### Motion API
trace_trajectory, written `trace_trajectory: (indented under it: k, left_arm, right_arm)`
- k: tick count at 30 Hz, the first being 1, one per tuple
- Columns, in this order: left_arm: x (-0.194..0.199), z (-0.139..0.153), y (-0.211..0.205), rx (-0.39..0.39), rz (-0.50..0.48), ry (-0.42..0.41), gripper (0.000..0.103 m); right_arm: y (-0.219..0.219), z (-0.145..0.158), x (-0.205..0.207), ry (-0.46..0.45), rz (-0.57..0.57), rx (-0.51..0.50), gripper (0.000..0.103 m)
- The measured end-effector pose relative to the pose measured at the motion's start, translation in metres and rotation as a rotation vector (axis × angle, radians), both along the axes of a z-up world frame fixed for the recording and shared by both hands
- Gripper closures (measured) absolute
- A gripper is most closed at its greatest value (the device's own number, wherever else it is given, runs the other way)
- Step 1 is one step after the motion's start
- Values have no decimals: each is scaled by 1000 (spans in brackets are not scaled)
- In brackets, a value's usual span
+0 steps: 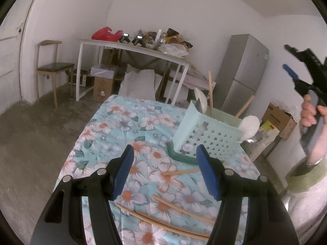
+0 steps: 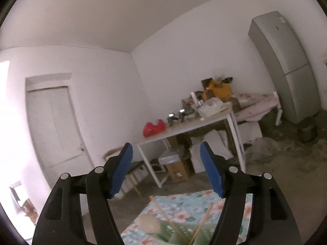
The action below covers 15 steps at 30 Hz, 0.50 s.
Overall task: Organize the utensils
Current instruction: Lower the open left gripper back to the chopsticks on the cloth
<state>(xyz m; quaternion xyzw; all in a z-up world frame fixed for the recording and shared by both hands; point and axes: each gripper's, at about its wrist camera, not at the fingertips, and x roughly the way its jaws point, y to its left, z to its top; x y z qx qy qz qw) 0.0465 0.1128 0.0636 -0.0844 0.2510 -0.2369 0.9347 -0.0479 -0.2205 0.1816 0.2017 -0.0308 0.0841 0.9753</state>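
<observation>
while loose chopsticks (image 1: 163, 222) lie flat, basket (image 1: 206, 136) chopsticks (image 1: 210, 91) stand tilted.

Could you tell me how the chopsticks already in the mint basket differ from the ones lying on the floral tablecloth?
The chopsticks in the basket stand upright or lean, poking above the rim of the mint basket; the chopsticks on the tablecloth lie flat. The former share the basket with white spoons; the latter lie scattered, beneath the open left gripper. Both sets look like plain light wood.
</observation>
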Motion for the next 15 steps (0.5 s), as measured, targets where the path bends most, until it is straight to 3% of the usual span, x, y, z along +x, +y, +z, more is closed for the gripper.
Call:
trace_trajectory:
  k: [3,7,10,15]
  left_arm:
    - [-4,-4,0,8,-21,23,41]
    - [-15,-16,-1,44,-56,85,39]
    - [-24,-32,-3,78,-81,137,38]
    - [-29,-63,-12,93,-108,275,38]
  right_arm:
    - [1,-2,-14,20,90,-7,37]
    - [19,-28,-15,150,206,-67,37]
    - [37,-72,-6,324,303,-107,37]
    - [66,-185,23,766,344,-110,37]
